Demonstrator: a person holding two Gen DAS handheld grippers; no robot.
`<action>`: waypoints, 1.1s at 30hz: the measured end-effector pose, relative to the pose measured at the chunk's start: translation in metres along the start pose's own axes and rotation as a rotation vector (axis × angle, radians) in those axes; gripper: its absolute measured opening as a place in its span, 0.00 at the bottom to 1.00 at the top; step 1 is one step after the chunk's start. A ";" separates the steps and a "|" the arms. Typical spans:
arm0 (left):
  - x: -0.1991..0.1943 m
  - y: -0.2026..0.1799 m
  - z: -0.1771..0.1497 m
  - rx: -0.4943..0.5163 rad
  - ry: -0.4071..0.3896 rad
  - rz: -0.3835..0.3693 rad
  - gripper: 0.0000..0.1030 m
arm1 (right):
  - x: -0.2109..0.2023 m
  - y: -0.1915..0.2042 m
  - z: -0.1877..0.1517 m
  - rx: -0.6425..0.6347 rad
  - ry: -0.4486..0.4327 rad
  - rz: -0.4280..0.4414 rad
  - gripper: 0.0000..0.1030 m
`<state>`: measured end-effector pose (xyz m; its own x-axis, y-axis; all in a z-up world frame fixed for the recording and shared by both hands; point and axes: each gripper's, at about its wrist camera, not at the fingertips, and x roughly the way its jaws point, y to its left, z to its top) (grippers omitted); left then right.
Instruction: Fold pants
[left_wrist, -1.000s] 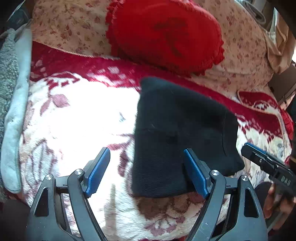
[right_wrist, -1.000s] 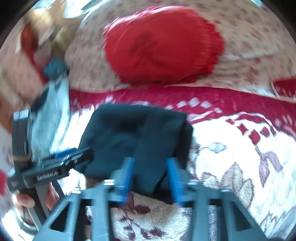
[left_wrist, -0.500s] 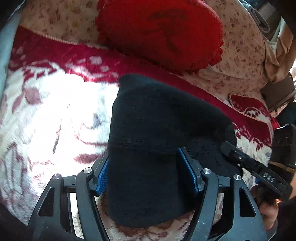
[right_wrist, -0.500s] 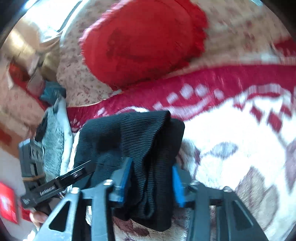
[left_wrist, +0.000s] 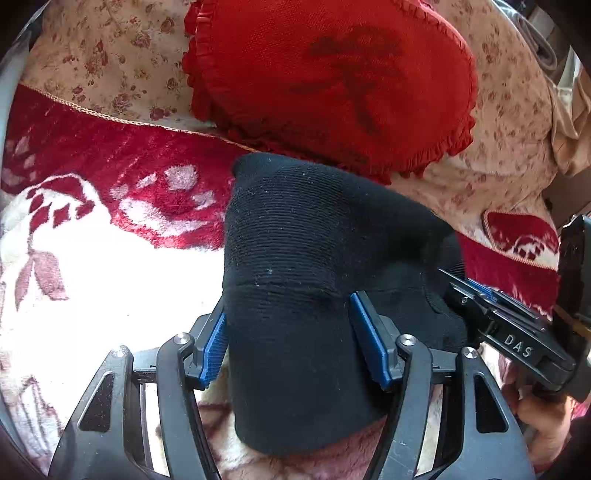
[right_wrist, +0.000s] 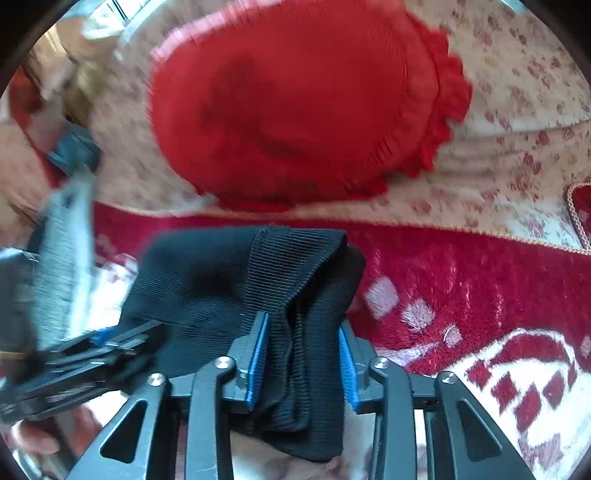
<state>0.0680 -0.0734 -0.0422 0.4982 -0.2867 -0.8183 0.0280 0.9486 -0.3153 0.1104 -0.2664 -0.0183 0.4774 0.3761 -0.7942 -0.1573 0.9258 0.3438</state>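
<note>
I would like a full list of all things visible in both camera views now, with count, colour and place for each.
black ribbed knit pants: one, black, folded, on the blanket, near edge between both grippers' pads.
red round frilled cushion: one, red, behind the pants, leaning on the floral cover.
red and cream plush blanket: one, red border, cream middle, under the pants.
beige floral fabric cover: one, beige with small red flowers, behind the blanket.
grey fabric: one, grey, left edge of the right wrist view, blurred.
left gripper: one, black with blue pads, shut on the pants.
right gripper: one, black with blue pads, shut on bunched pants fabric.
</note>
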 end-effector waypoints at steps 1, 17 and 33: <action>-0.001 -0.001 0.001 0.007 -0.001 0.007 0.63 | 0.000 -0.001 0.001 -0.006 -0.012 0.000 0.36; -0.055 -0.017 -0.030 0.093 -0.134 0.174 0.64 | -0.068 0.034 -0.009 -0.088 -0.090 -0.139 0.40; -0.090 -0.035 -0.060 0.115 -0.190 0.238 0.64 | -0.079 0.051 -0.046 -0.023 -0.109 -0.127 0.40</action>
<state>-0.0300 -0.0888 0.0133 0.6554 -0.0355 -0.7544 -0.0164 0.9980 -0.0613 0.0247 -0.2473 0.0388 0.5854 0.2511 -0.7709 -0.1088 0.9666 0.2322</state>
